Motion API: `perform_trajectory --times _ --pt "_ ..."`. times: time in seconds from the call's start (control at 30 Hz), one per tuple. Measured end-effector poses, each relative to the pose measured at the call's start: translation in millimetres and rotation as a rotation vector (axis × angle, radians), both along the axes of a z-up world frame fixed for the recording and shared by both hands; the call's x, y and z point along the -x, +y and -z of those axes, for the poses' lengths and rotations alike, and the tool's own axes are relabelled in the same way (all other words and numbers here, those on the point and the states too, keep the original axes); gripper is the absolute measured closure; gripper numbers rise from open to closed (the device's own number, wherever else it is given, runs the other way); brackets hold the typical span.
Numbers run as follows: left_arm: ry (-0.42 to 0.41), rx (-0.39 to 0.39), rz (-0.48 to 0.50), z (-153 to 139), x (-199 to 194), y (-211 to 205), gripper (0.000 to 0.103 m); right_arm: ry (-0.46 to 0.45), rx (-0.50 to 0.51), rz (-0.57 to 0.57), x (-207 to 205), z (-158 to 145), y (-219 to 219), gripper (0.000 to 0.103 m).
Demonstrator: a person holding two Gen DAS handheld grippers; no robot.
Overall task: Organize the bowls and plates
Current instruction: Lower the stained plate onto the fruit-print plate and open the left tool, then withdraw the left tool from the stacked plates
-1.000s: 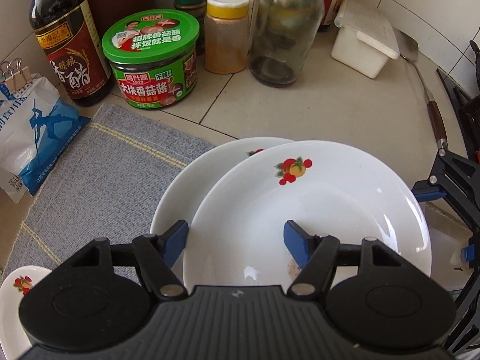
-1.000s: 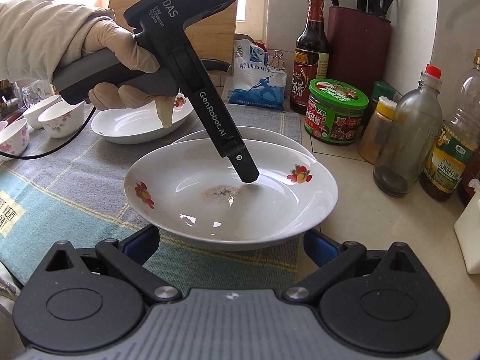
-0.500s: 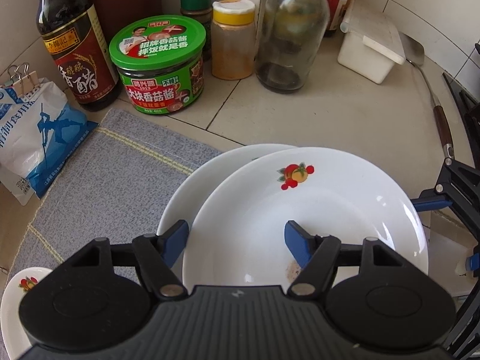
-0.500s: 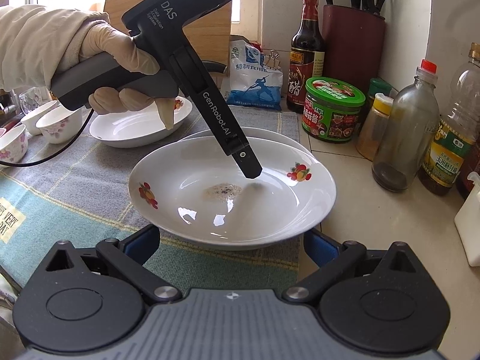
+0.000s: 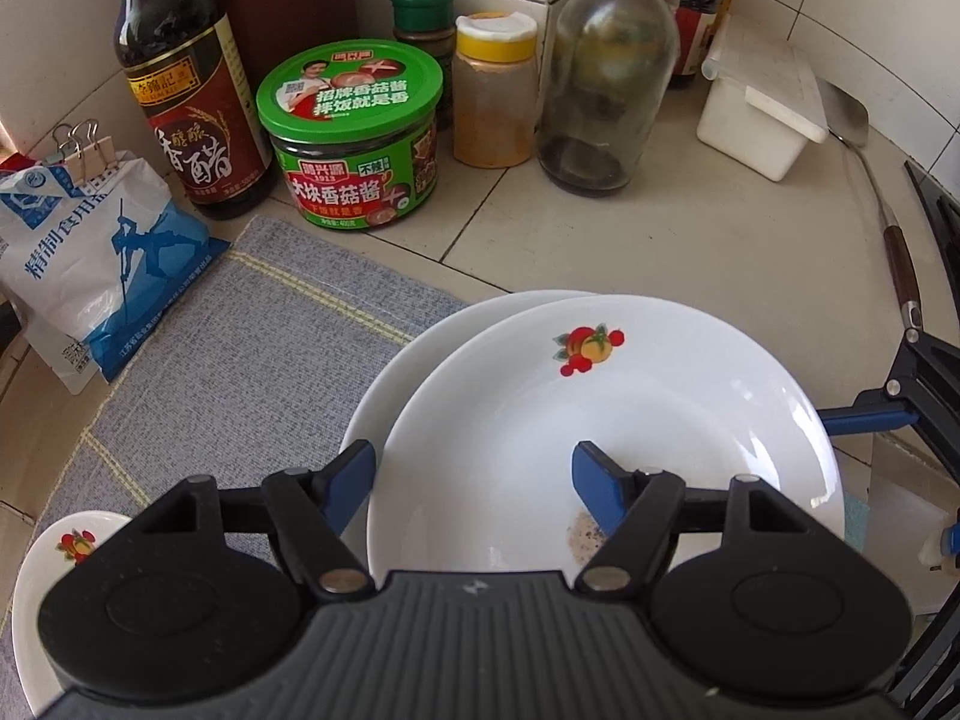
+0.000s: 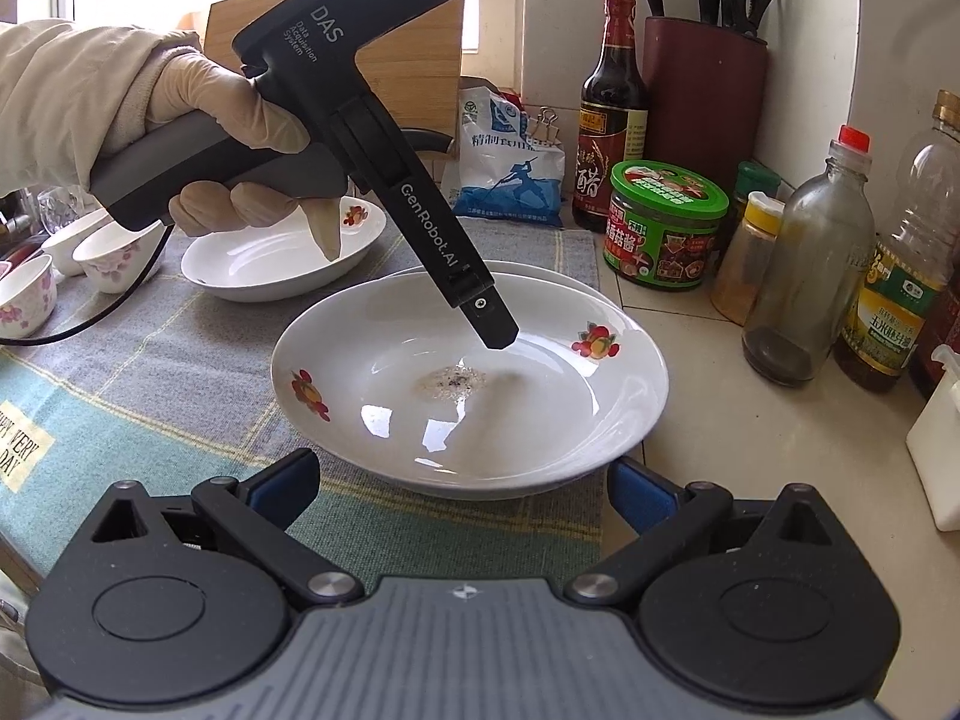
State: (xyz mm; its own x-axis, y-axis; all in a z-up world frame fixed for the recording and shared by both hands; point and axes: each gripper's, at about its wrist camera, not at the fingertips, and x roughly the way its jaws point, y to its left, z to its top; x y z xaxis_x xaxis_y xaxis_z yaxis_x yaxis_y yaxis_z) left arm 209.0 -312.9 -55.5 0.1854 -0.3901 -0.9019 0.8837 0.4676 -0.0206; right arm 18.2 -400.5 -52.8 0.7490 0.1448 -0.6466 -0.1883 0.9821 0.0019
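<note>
Slightly wider now, the left gripper (image 5: 473, 474) has just been opening, one finger outside and one inside the near rim of the top plate (image 6: 480, 408), which rests on a second plate (image 5: 384, 396) on the cloth (image 5: 228, 360), pads apparently clear. Right gripper (image 6: 462, 489) waits apart, empty, nearside. Stacking looks done; next, I'd guess, lift away and fetch the far-left plate (image 6: 258, 270).
</note>
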Motion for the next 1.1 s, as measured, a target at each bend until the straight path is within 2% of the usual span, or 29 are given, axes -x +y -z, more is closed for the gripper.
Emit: perform_trajectory --times 0.17,0.3,0.4,0.6,0.7,0.77,0.93,1.1 --pt "-0.025 0.023 -0.04 -6.2 2.6 10.9 0.031 -0.013 0.014 -0.001 3.8 -2.1 3.6 0.0" --pt "-0.066 0.07 -0.089 -20.9 13.5 27.3 0.024 -0.029 0.028 -0.002 6.7 -6.8 9.0 0.0" --pt "-0.107 0.108 -0.131 -34.3 27.1 42.6 0.019 -0.041 0.038 0.0 9.8 -8.6 13.2 0.0" --pt "-0.185 0.158 -0.275 -50.4 70.7 86.9 0.015 -0.035 0.002 0.025 11.5 -8.1 14.7 0.0" --pt "-0.245 0.145 -0.347 -47.0 94.2 109.6 0.015 -0.019 -0.032 0.024 11.3 -5.0 15.4 0.0" --pt "-0.257 0.122 -0.403 -39.9 104.2 124.4 0.015 -0.004 -0.052 0.02 9.8 -3.8 18.0 0.0" --pt "-0.242 0.075 -0.521 -18.9 112.1 159.9 0.015 0.002 -0.032 0.023 -0.6 -4.8 34.0 0.0" --pt "-0.235 0.067 -0.578 -4.7 110.1 189.2 0.015 0.0 -0.006 0.059 -9.7 -10.0 53.4 0.0"
